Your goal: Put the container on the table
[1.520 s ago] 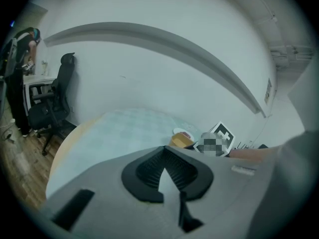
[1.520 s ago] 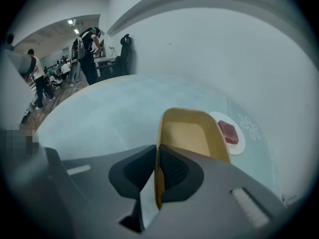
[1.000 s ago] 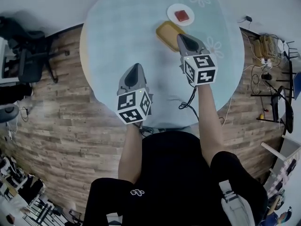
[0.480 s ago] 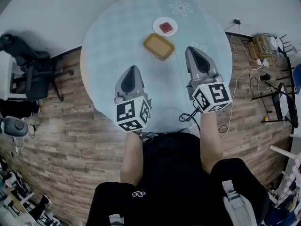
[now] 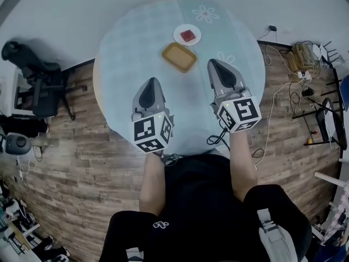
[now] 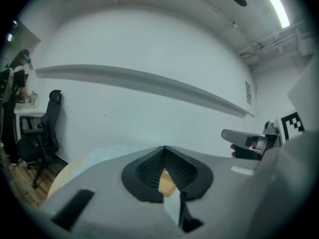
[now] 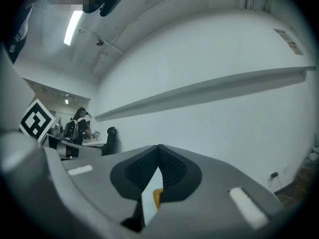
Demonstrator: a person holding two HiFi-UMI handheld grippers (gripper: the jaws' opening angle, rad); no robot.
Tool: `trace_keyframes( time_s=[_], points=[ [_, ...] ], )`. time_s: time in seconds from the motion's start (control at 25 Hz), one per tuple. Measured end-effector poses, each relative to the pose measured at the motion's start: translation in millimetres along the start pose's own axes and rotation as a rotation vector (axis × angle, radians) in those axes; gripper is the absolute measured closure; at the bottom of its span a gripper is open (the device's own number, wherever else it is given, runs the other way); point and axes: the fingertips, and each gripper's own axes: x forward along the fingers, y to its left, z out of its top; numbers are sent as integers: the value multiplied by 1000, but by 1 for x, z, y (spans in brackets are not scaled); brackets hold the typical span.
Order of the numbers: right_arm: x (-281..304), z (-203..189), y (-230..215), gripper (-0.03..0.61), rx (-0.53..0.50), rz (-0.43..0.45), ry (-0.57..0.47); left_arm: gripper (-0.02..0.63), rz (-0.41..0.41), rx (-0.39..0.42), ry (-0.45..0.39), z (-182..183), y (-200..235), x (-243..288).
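Yellow container [image 5: 179, 57] | lies on desk [image 5: 128, 42], ahead of and between both jaws | left gripper [image 5: 153, 81], right gripper [image 5: 213, 63]: jaws clenched, empty | probably light, stiff, shallow; best pinched at rim

The counter [image 5: 131, 48] wears a matt, pale cloth with a printed pattern. The container [image 5: 179, 57] looks like smooth mustard plastic with a slight sheen; the plate [image 5: 178, 36] is smooth white. The floor [image 5: 71, 146] is grainy wood planking. The left claw [image 5: 151, 81] and right claw [image 5: 214, 64] are matt grey plastic with black ribbed pads [image 6: 148, 170].
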Motion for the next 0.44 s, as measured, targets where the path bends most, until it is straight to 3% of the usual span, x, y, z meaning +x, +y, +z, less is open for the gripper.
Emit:
trace_keyframes(
  time_s=[0.44],
  points=[
    [-6, -4, -14, 569, -29, 20, 0, 612, -11, 23, 12, -9, -24, 13]
  ],
)
